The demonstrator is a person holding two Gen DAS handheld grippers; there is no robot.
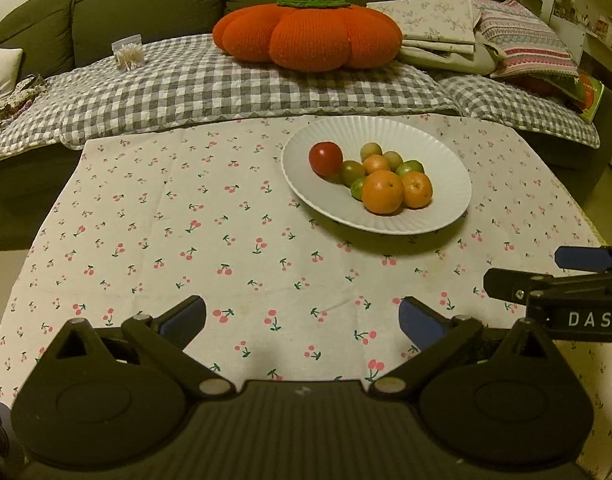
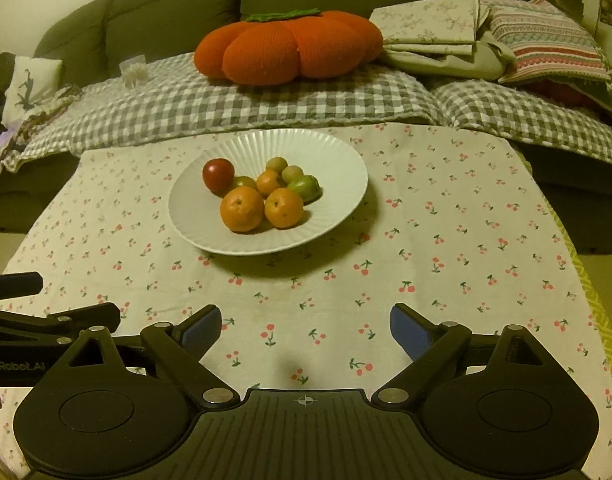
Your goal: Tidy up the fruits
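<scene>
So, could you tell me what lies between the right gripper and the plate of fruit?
Only bare cherry-print tablecloth separates the right gripper from the plate, per the right wrist view.

Black hand-held gripper point(image 1: 302, 320), blue finger pads point(image 1: 420, 322), silver screws point(image 1: 212, 387)

A matt, ribbed white plate point(image 2: 338, 200) holds glossy fruits point(image 2: 242, 209) on a printed cotton cloth point(image 2: 446, 248); behind, a knitted wool cushion point(image 2: 290, 46).
</scene>
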